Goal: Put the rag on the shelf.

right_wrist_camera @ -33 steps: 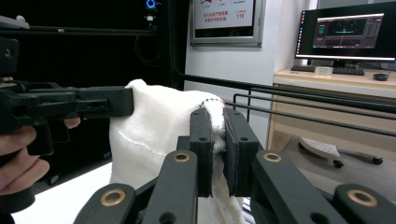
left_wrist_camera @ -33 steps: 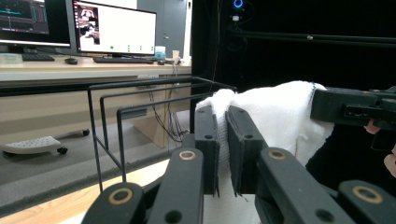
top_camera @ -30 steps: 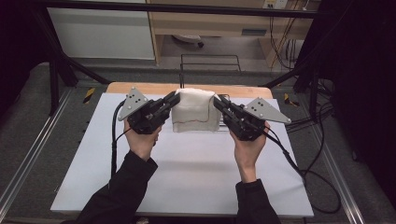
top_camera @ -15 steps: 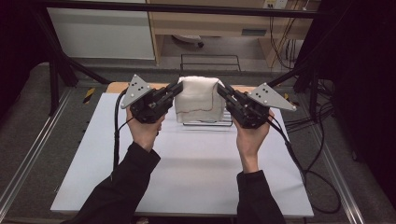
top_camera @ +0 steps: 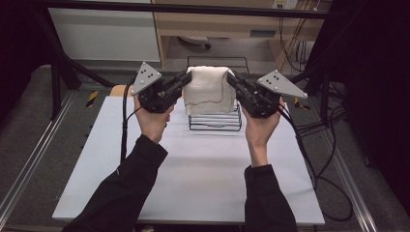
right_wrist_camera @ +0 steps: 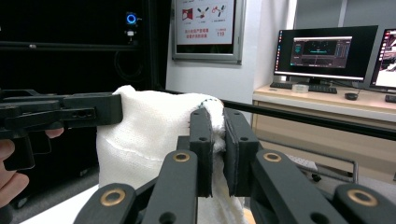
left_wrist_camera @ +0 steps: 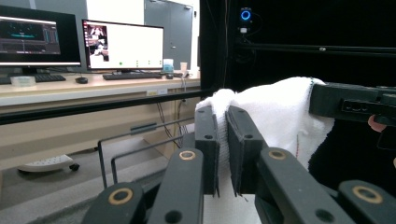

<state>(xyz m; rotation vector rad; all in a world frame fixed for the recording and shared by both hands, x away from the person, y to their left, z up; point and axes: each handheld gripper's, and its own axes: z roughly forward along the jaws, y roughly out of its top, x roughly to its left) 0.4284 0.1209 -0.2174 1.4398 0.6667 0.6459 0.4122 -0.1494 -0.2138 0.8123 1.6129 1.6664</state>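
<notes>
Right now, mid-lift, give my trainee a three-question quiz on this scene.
1. True or false: the towel lies flat on the table.
2. What pinches the towel's top corners?
3. The wire rack is: A) below the towel, B) left of the table, C) in a hand.

Key: 1. False, it hangs in the air. 2. The left gripper and right gripper, one corner each. 3. A.

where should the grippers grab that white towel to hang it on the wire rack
By its two top corners, one from each side, as now. The left gripper and right gripper are each shut on a corner of the white towel, so it hangs flat and spread above the wire rack. A mid-edge grip would probably let it bunch.
</notes>
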